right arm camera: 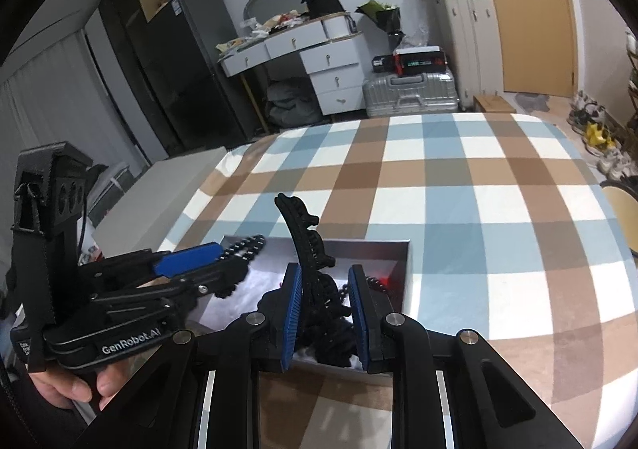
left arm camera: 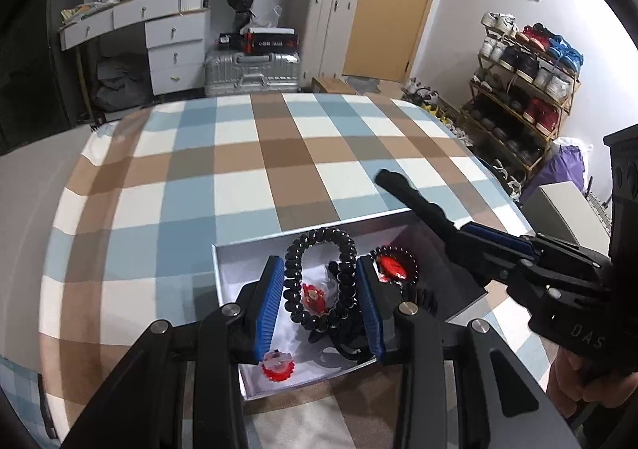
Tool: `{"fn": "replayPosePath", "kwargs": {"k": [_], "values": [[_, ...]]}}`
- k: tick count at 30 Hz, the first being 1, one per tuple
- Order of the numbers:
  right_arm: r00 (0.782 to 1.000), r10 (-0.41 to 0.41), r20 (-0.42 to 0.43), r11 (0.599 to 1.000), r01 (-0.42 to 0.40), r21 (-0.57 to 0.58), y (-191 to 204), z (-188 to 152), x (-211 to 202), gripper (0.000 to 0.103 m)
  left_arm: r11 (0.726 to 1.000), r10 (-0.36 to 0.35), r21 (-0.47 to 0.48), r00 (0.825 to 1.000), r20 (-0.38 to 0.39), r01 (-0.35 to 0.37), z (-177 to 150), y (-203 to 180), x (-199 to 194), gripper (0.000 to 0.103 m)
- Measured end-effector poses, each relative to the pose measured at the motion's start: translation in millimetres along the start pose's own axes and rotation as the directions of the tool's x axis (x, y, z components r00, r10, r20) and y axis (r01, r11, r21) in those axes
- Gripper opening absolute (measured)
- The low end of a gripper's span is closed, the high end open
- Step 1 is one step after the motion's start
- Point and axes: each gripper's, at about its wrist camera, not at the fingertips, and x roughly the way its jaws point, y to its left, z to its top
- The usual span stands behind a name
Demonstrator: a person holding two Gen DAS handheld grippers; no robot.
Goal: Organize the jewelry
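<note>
A check of blue, brown and white squares is borne by the blanket [left arm camera: 247, 154]. On it, the box [left arm camera: 227, 269] is seen as silver-grey, lined white. Inside the box, a glossy black bead bracelet [left arm camera: 319, 277] and red ornaments [left arm camera: 392, 267] are shown (one glowing). Blue ribbed pads [left arm camera: 271, 305] are carried on black grippers.

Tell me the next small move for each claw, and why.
Probably lower both and let go inside the box. The left claw grips the black bead bracelet above it, and the right claw grips the black hair clip over the same box, so each piece seems ready to set down.
</note>
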Motion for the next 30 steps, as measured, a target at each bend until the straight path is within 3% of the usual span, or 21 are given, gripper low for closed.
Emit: {"fn": "replayPosePath", "kwargs": {"k": [7, 9, 11, 14, 15, 22, 25, 27, 30], "values": [[1.0, -0.017, -0.016, 1.0, 0.017, -0.024, 3, -5, 6, 0.023, 1.0, 0.0, -0.008, 1.0, -0.015, 0.0, 0, -1, 8, 0.031], [1.0, -0.023, -0.016, 0.999, 0.023, -0.025, 3, -6, 6, 0.025, 1.0, -0.004, -0.003, 1.0, -0.011, 0.004, -1, -2, 10, 0.035], [1.0, -0.025, -0.006, 1.0, 0.025, -0.019, 1, -7, 7, 0.026, 1.0, 0.011, 0.001, 1.0, -0.006, -0.011, -1, -3, 11, 0.048], [1.0, 0.004, -0.005, 1.0, -0.004, -0.013, -1, -7, 6, 0.039, 1.0, 0.006, -0.004, 1.0, -0.005, -0.007, -2, -2, 9, 0.066], [1.0, 0.003, 0.01, 1.0, -0.003, -0.012, -1, -8, 3, 0.047, 1.0, 0.001, -0.008, 1.0, 0.004, -0.001, -3, -2, 7, 0.068], [0.992, 0.02, 0.122, 1.0, -0.022, 0.01, -7, -7, -25, 0.061, 0.999, 0.033, -0.014, 0.994, 0.102, -0.031, -4, 2, -14, 0.069], [0.981, 0.004, 0.192, 1.0, -0.009, 0.027, -11, -8, -36, 0.075, 0.996, 0.09, -0.033, 0.979, 0.185, -0.085, -6, 4, -26, 0.069], [0.968, -0.003, 0.25, 1.0, -0.004, 0.025, -11, -10, -44, 0.081, 0.991, 0.133, -0.048, 0.958, 0.253, -0.125, -8, 5, -33, 0.07], [0.945, -0.023, 0.325, 1.0, 0.025, 0.0, -7, -15, -52, 0.095, 0.983, 0.185, -0.063, 0.919, 0.347, -0.174, -12, 3, -43, 0.083]]}}
